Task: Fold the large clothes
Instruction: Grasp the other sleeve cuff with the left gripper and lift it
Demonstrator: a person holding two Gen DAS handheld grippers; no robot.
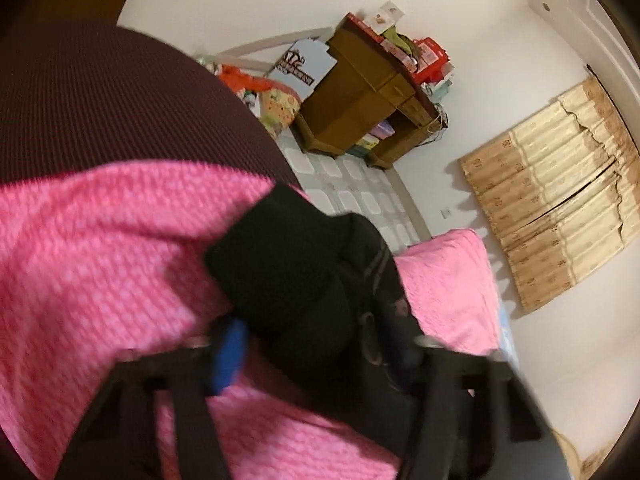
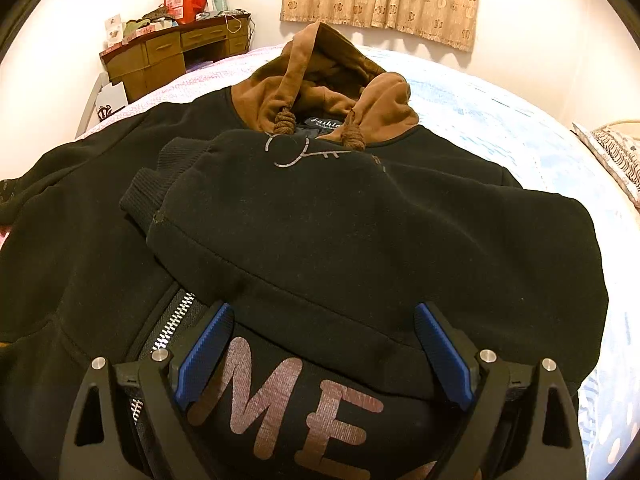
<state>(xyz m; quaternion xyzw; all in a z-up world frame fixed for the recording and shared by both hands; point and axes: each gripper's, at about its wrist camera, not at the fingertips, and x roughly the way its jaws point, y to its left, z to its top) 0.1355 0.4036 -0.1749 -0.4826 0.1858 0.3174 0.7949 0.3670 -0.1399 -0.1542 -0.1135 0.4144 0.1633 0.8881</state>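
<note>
Black hoodie (image 2: pixel 360 220) with brown hood (image 2: pixel 320 84) lies spread on the bed (image 2: pixel 500 120), one sleeve (image 2: pixel 280 184) folded across the chest. Right gripper (image 2: pixel 320 356) over the lower front, fingers apart, nothing pinched. Left gripper (image 1: pixel 316 352) blurred, fingers clamped on a black cuff (image 1: pixel 280 256) above the pink bedcover (image 1: pixel 120 260). Cluttered table (image 2: pixel 176 52) by the wall.

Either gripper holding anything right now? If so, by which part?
Left gripper is pinching the black hoodie at its sleeve's ribbed cuff. Right gripper is open over the folded sleeve, gripping nothing.
</note>
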